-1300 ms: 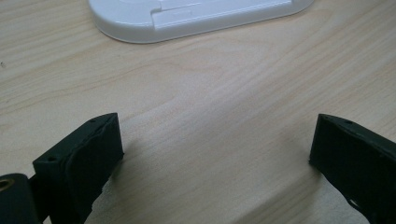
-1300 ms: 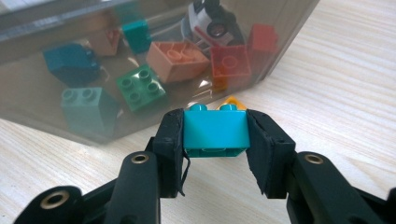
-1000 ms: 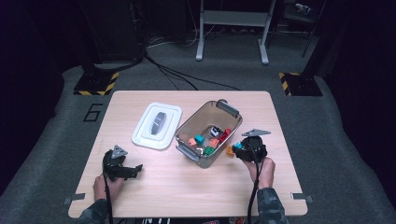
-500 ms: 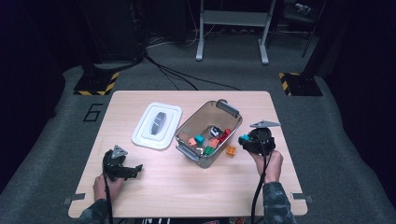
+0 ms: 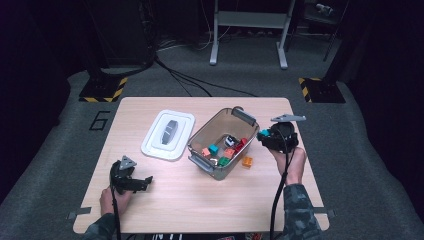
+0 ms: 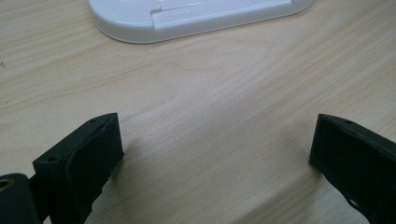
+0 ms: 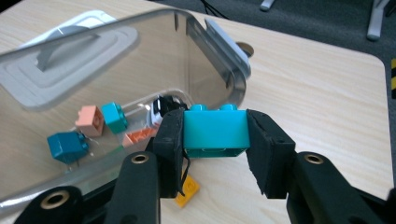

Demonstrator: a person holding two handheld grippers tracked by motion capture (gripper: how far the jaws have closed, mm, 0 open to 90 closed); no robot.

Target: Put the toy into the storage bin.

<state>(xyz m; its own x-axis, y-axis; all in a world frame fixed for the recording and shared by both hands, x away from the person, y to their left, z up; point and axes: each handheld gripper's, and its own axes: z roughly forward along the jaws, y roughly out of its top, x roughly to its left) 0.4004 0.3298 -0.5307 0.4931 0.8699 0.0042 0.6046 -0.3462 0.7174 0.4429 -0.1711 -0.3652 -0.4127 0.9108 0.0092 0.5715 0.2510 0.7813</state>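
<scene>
My right gripper (image 7: 215, 133) is shut on a turquoise brick (image 7: 215, 131), held in the air just right of the clear plastic bin (image 5: 200, 137); from above the same brick (image 5: 263, 133) shows at the gripper's (image 5: 265, 136) tip. Inside the bin (image 7: 140, 56) lie several bricks: a pink one (image 7: 91, 120), a teal one (image 7: 114, 116), a dark blue one (image 7: 67, 146). An orange brick (image 5: 247, 161) lies on the table beside the bin. My left gripper (image 5: 145, 181) rests low over the table at the front left, jaws wide open (image 6: 212, 154) on bare wood.
The bin's white lid (image 5: 168, 134) lies flat to the bin's left, and its near edge (image 6: 196, 18) is ahead of the left gripper. The wooden table (image 5: 210, 200) is bare along its front. Dark floor, cables and stands surround it.
My right gripper has risen from the table beside the bin and shifted slightly right, carrying the turquoise brick. The left gripper has stayed put.
</scene>
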